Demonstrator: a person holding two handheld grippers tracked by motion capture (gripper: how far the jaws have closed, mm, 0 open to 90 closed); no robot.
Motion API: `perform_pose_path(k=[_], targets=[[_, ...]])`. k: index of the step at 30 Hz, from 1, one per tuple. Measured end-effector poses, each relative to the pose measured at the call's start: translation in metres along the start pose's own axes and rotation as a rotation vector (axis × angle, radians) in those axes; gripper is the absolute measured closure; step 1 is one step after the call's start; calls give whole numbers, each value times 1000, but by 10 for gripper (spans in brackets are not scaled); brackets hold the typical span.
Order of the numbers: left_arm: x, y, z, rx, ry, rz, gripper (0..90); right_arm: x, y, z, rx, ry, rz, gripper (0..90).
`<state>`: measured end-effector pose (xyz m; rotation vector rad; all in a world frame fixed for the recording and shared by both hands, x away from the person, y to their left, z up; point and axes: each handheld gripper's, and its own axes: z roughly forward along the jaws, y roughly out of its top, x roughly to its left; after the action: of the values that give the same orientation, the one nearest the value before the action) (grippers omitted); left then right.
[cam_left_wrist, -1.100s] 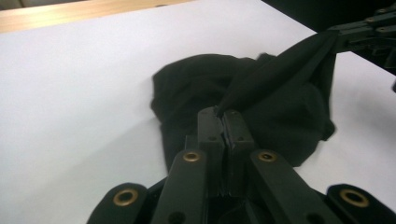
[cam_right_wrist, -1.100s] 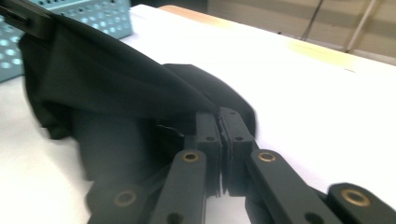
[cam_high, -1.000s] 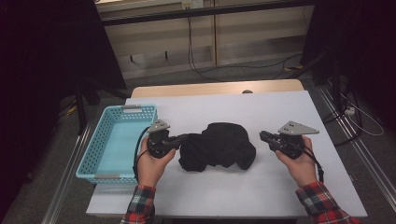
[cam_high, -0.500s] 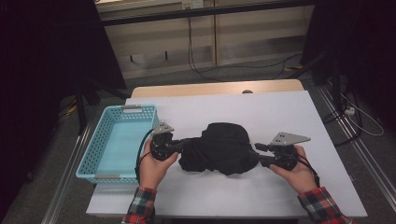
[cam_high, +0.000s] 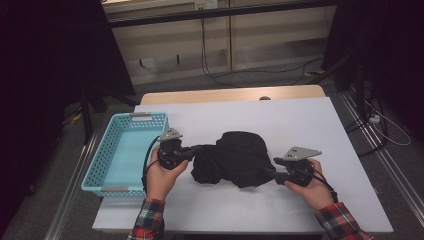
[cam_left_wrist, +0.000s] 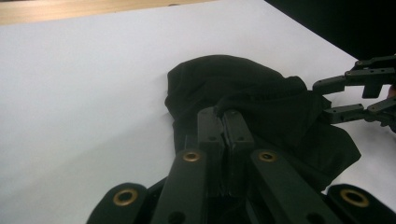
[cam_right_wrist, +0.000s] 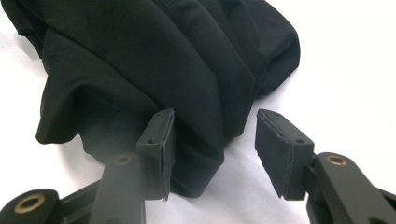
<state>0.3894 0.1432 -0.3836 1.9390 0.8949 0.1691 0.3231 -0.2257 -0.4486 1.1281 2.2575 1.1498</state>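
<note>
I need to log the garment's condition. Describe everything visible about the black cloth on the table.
The black cloth is a soft, matte fabric, crumpled into a rounded, folded heap on the white table, right of the blue basket. The left gripper is shut on its left edge. The right gripper, whose jaws have just been opening, straddles a fold at the right edge, its pads not pressing on it.

Flat white rectangular table top w/ light wooden strip along far edge. On it: crumpled black fabric garment at centre, light-blue perforated plastic basket at left edge.
</note>
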Motion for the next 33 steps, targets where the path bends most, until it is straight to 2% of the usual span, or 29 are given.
perform_pose_path(k=[4, 6, 8, 9, 16, 21, 23, 24, 26, 28, 30, 33], targets=[[1, 1, -3, -6, 11, 3, 879, -4, -1, 3, -1, -3, 25, 492], [3, 1, -4, -6, 16, -1, 879, -4, 0, 4, -2, 7, 17, 553], [4, 1, -4, -5, 19, 1, 879, -3, 0, 5, 0, 6, 15, 572], [5, 1, -4, -6, 19, -5, 879, -4, 1, 6, 3, 15, 16, 651], [11, 2, -7, -21, 30, -17, 879, -7, -2, 14, 47, 45, 57, 715], [13, 0, -5, -11, 34, -23, 879, -6, -3, 16, 67, 51, 51, 730], [13, -1, -4, -8, 30, -26, 879, -6, -3, 15, 66, 50, 45, 833], [13, -1, -3, -4, 30, -23, 879, -6, -3, 15, 67, 69, 45, 841], [12, -1, -2, -5, 29, -25, 879, -6, -2, 14, 69, 58, 28, 857], [12, -1, -2, -6, 31, -23, 879, -7, -2, 12, 57, 53, 28, 859], [12, 0, -1, -8, 31, -22, 879, -15, 3, -2, 0, 49, 65, 863], [11, 0, 4, -10, 30, -10, 879, -29, 10, -20, -82, 19, 104, 866]])
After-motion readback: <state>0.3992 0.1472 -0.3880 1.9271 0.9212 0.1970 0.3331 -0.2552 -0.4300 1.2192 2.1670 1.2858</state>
